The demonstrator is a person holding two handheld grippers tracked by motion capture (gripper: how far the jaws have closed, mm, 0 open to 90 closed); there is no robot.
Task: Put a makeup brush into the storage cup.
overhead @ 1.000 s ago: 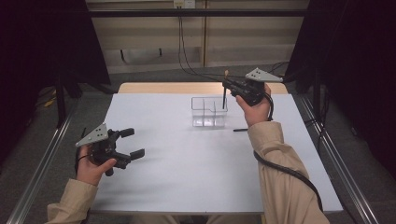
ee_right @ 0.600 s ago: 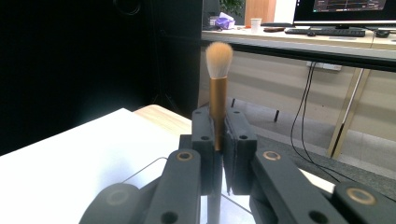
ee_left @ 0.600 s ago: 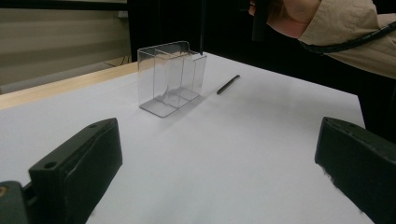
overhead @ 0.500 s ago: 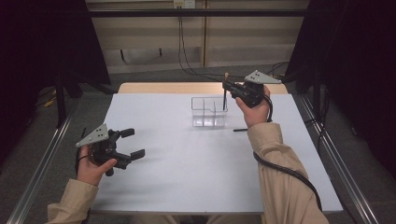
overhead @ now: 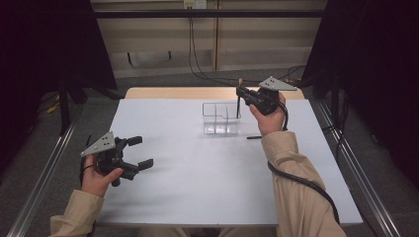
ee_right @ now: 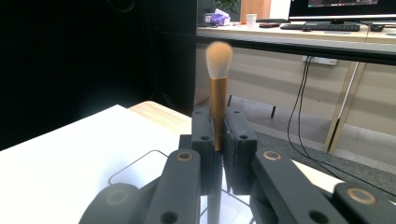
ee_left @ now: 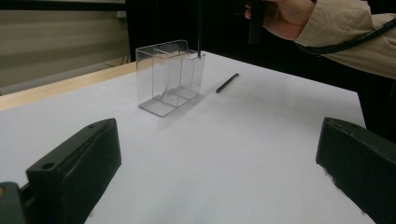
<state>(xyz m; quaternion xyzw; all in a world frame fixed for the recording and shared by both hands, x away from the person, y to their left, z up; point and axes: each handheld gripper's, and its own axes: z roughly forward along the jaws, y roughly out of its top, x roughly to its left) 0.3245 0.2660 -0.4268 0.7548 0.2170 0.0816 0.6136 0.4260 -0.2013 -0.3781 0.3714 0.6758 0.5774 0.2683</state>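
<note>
A makeup brush (ee_right: pixel 218 93) with a gold ferrule and pale bristles stands upright, bristles up, and my right gripper (ee_right: pixel 218 126) is shut on it. In the high view the right gripper (overhead: pixel 240 93) hovers at the right end of a clear divided box (overhead: pixel 221 118), and the brush's dark handle (overhead: pixel 238 103) points down into or just over that end. From the left gripper view the handle tip (ee_left: pixel 199 28) meets the box (ee_left: pixel 169 77) at its top rim. My left gripper (overhead: pixel 141 152) rests open over the table's left front, with nothing between its jaws (ee_left: pixel 219 144).
A thin dark stick (overhead: pixel 254 137) lies on the white table (overhead: pixel 197 187) just right of the box, also visible as the stick (ee_left: pixel 227 83) beyond it. A wooden strip (overhead: pixel 173 93) runs along the far edge. Metal rails flank both sides.
The right gripper has shifted only slightly with the brush in it. The left gripper has stayed where it was.
</note>
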